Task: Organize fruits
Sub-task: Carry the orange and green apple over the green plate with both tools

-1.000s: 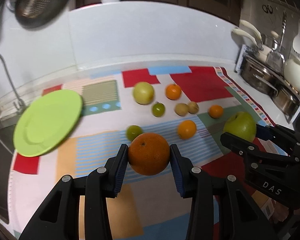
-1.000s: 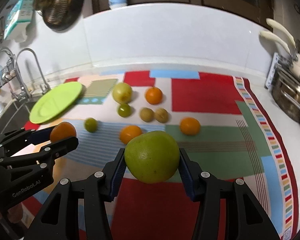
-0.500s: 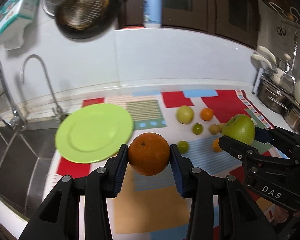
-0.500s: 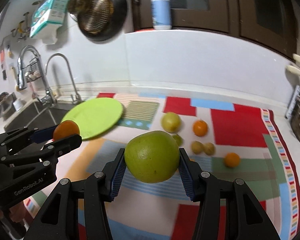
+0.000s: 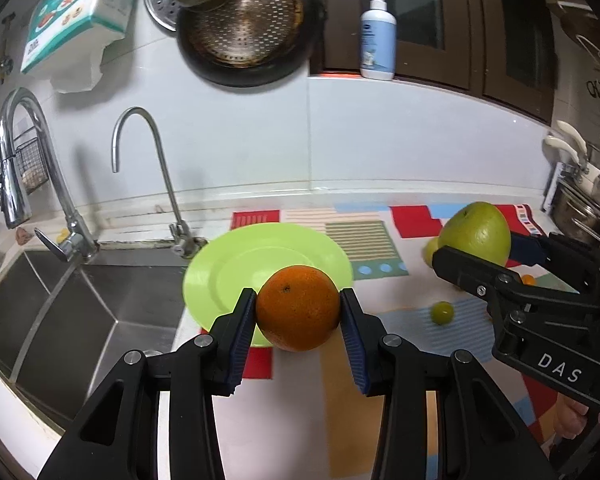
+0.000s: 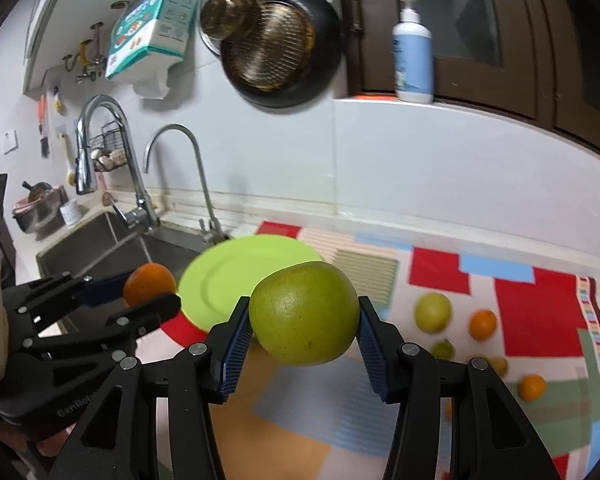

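Note:
My left gripper [image 5: 298,314] is shut on a large orange [image 5: 298,308], held in the air just in front of the bare lime-green plate [image 5: 236,264]. My right gripper [image 6: 303,330] is shut on a big green apple [image 6: 304,314], also aloft, right of the plate [image 6: 228,276]. In the right wrist view the left gripper [image 6: 150,298] with its orange [image 6: 148,282] shows at the left. In the left wrist view the right gripper [image 5: 484,248] with the apple [image 5: 476,232] shows at the right. Several small fruits [image 6: 432,312] lie on the patterned mat [image 6: 540,312].
A steel sink [image 5: 60,300] with two taps [image 5: 140,160] lies left of the plate. Pans [image 5: 244,28] hang on the wall above, and a pump bottle [image 5: 377,36] stands on a ledge. Pots [image 5: 580,208] crowd the far right of the counter.
Both grippers have swung left and risen with their fruit, from over the scattered fruits to the plate by the sink. Neither grip has changed.

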{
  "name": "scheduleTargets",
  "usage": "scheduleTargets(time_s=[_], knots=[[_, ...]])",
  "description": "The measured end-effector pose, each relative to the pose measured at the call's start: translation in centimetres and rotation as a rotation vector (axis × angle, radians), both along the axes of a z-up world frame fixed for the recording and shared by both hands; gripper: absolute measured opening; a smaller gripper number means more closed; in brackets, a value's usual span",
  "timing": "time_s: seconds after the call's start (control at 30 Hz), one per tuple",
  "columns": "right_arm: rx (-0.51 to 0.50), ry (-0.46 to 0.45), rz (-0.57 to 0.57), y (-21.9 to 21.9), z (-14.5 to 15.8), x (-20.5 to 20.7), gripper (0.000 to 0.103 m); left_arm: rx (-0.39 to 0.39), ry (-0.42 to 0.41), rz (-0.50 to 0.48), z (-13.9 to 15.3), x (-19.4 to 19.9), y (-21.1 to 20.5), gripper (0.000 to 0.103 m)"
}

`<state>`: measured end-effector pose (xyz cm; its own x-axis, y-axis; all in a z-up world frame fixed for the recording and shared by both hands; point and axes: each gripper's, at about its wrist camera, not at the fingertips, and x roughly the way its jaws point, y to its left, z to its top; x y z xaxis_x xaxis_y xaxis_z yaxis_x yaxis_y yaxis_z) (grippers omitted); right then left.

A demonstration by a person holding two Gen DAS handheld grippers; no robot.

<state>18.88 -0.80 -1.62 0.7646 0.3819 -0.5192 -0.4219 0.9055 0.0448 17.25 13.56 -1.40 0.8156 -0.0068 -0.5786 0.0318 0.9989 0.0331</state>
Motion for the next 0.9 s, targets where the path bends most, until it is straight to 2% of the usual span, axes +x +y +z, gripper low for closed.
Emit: scheduleTargets(time_s=[0.43,0.9], knots=[[-0.01,0.039,0.064,5.3,-0.6,5.1,0.052,0.021,0.004,0.058,-0.8,4.0,4.4,0.041],[-0.06,0.167,0.103,8.4,-6.1,11.7,0.051,0.021,0.123,0.068,-6.2,10.0,6.5,0.041]])
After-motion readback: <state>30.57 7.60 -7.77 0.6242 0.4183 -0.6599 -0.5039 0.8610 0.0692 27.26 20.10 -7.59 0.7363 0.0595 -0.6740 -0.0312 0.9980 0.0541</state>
